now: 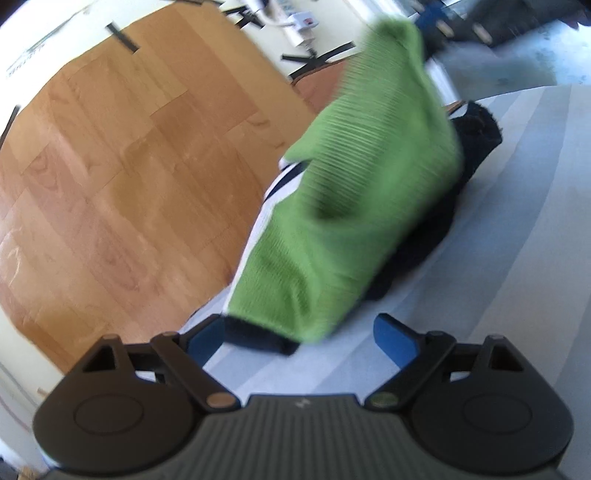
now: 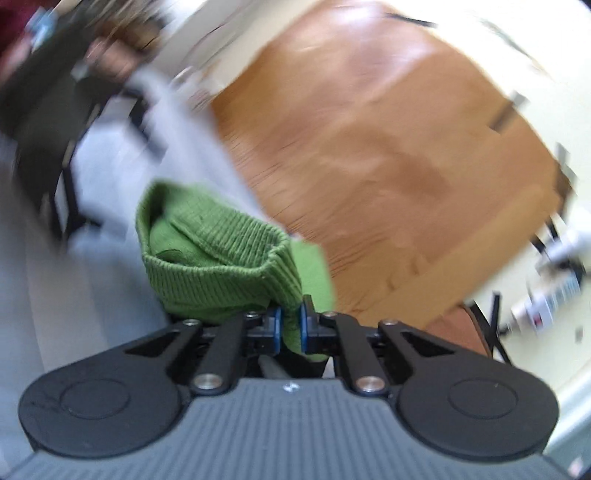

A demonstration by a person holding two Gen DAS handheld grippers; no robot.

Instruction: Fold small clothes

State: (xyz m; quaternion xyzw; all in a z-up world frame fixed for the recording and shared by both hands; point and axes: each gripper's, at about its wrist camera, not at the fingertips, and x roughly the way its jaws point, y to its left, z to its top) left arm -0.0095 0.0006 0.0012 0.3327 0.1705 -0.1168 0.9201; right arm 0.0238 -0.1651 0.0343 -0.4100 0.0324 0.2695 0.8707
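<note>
A green ribbed knit garment (image 1: pixel 347 206) hangs lifted over a pile of dark (image 1: pixel 476 144) and striped clothes (image 1: pixel 277 188) on a pale striped cloth surface (image 1: pixel 498 258). My left gripper (image 1: pixel 306 332) is open, its blue pads wide apart just below the garment's lower edge, holding nothing. In the right wrist view my right gripper (image 2: pixel 290 328) is shut on an edge of the green garment (image 2: pixel 218 258), which bunches up in front of the fingers.
Wooden floor (image 1: pixel 110 166) lies to the left of the cloth surface's edge. Black chair legs (image 1: pixel 317 61) and a white power strip (image 1: pixel 299 22) are beyond. Dark furniture (image 2: pixel 44 122) stands at the right wrist view's left.
</note>
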